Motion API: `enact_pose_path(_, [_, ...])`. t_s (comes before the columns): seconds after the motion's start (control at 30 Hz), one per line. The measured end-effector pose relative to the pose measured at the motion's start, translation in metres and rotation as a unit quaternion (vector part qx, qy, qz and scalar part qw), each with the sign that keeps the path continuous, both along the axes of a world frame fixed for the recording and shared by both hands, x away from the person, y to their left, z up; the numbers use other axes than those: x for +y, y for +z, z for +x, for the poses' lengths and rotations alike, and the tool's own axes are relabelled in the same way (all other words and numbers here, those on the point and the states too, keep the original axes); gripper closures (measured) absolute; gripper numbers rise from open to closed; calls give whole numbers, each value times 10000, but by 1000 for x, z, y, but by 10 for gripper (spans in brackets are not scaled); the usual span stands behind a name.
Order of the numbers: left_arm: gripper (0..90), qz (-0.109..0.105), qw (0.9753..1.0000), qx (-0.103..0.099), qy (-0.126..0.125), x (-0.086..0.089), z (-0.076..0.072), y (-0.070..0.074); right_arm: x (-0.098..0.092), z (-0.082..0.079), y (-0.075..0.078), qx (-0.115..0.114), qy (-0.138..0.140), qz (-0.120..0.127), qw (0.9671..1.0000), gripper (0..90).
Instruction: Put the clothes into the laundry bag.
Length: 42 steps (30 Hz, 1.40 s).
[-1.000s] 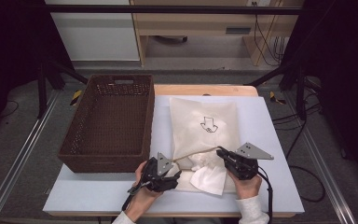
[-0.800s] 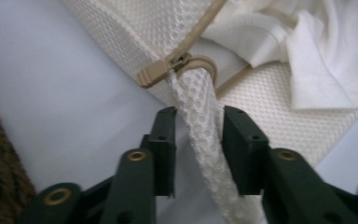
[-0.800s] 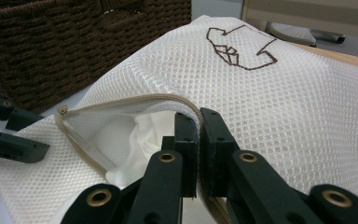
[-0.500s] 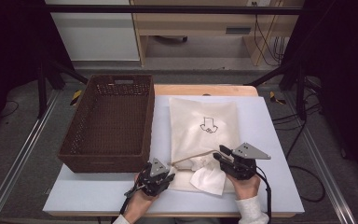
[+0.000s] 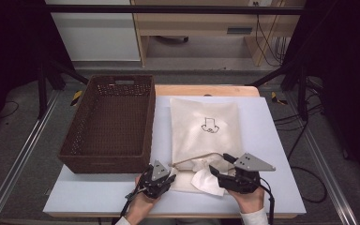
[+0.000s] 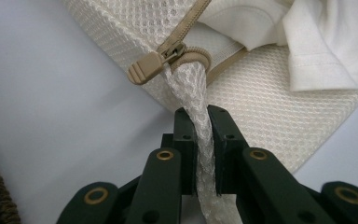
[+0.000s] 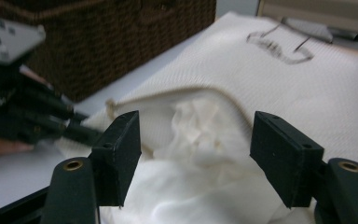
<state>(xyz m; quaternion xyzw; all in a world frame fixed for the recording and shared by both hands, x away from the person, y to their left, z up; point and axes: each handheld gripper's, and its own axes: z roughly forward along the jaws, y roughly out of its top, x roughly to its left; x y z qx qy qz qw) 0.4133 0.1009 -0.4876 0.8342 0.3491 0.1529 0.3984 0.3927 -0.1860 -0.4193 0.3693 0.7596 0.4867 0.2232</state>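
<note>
A big brown woven basket (image 5: 110, 123) is sitting on the left side of the pale table (image 5: 272, 140), and a flat cream mesh bag (image 5: 205, 129) is lying just beside it on the right, with a small dark drawing (image 5: 209, 125) on its top. The basket is standing close to the bag's near left corner, right next to where the left gripper (image 5: 161, 180) is working, so there is not much room on that side. The bag's near end is lying open, and soft white cloth (image 5: 205, 180) is spilling out of the opening onto the table. In the left gripper view, the left gripper (image 6: 202, 140) is pinching a thin strip of the mesh (image 6: 191, 91) at the bag's corner, with its two black jaws squeezed tight on it and almost no gap between them. Just past the jaws, the tan zipper pull (image 6: 151, 65) is lying at the end of the zipper (image 6: 191, 23), touching the pinched strip. More of the white cloth (image 6: 326, 42) is showing beyond it, in the top right of that view. The right gripper (image 5: 225, 171) is sitting at the bag's open mouth, near the other hand. In the right gripper view, the right gripper (image 7: 196, 154) is standing wide open and holding nothing. The crumpled white cloth (image 7: 200, 140) is lying between its two jaws and a little past them, under the lifted edge of the bag (image 7: 270, 88). The basket (image 7: 112, 37) is standing behind, and the left gripper (image 7: 23, 112) is showing off to the side.
</note>
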Motion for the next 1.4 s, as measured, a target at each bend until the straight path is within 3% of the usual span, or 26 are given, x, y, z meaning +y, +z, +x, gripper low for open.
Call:
enact_pose_path(0.2, [810, 4, 10000, -20, 0, 0, 0, 0, 10, 6, -36, 596, -58, -356, 9976, 352])
enact_pose_path(0.3, [809, -28, 10000, 6, 5, 0, 0, 0, 15, 13, -50, 770, -171, -614, 9950, 353])
enact_pose_path(0.43, [809, -19, 10000, 1, 4, 0, 0, 0, 16, 19, -63, 951, -305, -719, 9924, 367])
enact_pose_path(0.5, [808, -31, 10000, 10, 4, 0, 0, 0, 18, 21, -65, 876, -348, -800, 9923, 407])
enact_pose_path(0.7, [809, -7, 10000, 7, 4, 0, 0, 0, 28, 28, -63, 833, -642, -1192, 9873, 617])
enact_pose_path(0.87, [809, -28, 10000, 13, 3, 0, 0, 0, 36, 35, -56, 1059, -814, -1226, 9834, 770])
enact_pose_path(0.93, [809, -36, 10000, 21, 2, 0, 0, 0, 34, 41, -53, 1116, -767, -1120, 9844, 785])
enact_pose_path(1.13, [810, -37, 10000, 26, -2, 0, 1, 0, 37, 51, -49, 886, -487, -877, 9910, 793])
enact_pose_path(1.27, [814, -47, 10000, 38, -5, 0, 1, 0, 45, 73, -53, 827, -519, -550, 9937, 794])
enact_pose_path(1.33, [818, -68, 10000, 60, -14, 1, 1, 0, 50, 84, -54, 599, -607, -666, 9941, 794])
enact_pose_path(1.4, [821, -75, 9999, 67, -15, 1, 1, 0, 53, 92, -56, 346, -879, -848, 9919, 792])
